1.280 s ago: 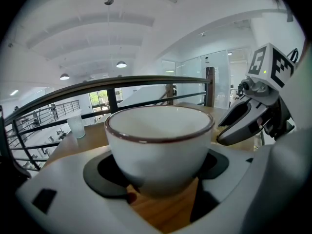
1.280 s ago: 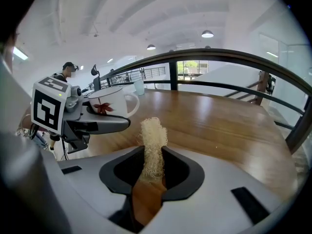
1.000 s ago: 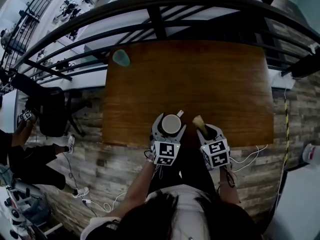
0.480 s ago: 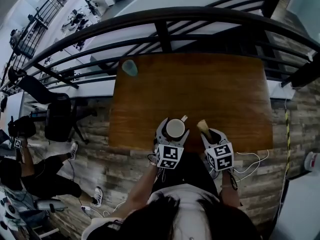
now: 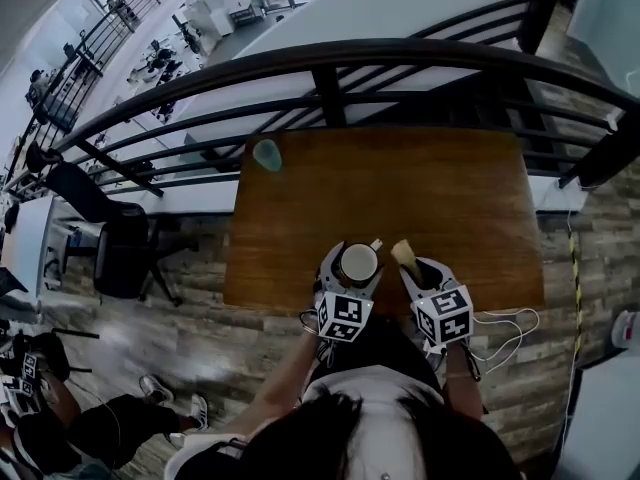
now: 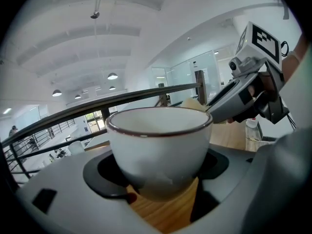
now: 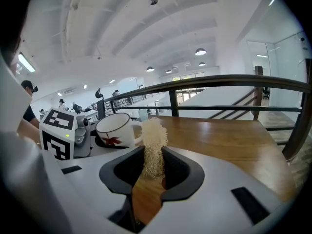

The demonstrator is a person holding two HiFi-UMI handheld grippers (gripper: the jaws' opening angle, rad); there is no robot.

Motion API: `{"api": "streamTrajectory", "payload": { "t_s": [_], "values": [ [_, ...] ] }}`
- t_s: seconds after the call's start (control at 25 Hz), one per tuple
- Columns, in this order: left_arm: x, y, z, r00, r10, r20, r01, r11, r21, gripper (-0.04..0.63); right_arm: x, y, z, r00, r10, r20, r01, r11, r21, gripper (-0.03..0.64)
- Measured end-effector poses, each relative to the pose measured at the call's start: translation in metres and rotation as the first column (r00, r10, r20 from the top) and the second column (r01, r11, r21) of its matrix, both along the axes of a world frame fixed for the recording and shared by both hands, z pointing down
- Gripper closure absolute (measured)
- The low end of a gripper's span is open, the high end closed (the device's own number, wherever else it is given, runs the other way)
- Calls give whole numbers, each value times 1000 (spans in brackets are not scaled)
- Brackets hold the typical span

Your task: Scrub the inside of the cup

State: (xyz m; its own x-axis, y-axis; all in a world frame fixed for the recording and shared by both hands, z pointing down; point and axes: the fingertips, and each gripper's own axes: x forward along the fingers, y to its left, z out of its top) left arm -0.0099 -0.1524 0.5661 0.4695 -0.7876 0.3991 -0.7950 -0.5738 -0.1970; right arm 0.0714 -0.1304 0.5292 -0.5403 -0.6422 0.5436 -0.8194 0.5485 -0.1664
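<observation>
My left gripper (image 5: 356, 266) clamps the white cup (image 6: 158, 150) over the table's (image 5: 400, 178) 6 o'clock edge; at the cup's 3 o'clock, my right gripper (image 7: 151, 168) pinches a fibrous scrubber (image 7: 154, 143) upright.

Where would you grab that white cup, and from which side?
Round the cup below its rim, from the person's side, away from the handle. The left claw holds it so: the curved wall fits between its jaws, leaving the mouth free for the scrubber.
</observation>
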Motion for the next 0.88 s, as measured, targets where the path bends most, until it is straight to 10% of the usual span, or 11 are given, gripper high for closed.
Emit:
{"api": "streamTrajectory", "payload": {
  "t_s": [0.88],
  "values": [
    [25, -7, -27, 984, 85, 154, -100, 991, 91, 189, -24, 14, -63, 996, -86, -7, 86, 988, 131, 494]
  ]
}}
